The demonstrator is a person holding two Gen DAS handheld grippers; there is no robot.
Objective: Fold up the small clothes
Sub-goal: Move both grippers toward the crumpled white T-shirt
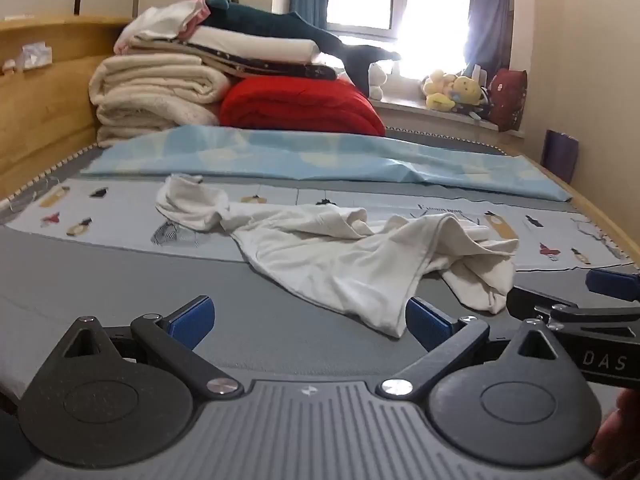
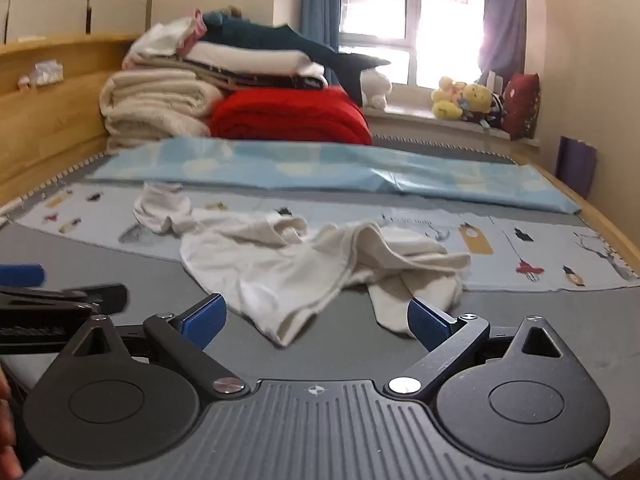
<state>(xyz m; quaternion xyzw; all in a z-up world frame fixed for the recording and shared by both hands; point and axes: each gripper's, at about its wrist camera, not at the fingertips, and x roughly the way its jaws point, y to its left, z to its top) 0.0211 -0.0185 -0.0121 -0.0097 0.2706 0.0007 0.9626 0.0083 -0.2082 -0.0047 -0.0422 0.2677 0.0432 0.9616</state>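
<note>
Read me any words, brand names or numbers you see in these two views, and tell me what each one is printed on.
"DAS": white letters on the black body of the right claw, at the right edge of the left wrist view; it may be cut off.
Dark script line on the printed sheet beyond the white garment: too small and blurred to read.
Small emblem on the left claw body: a symbol, no letters.
Nothing else readable.
</note>
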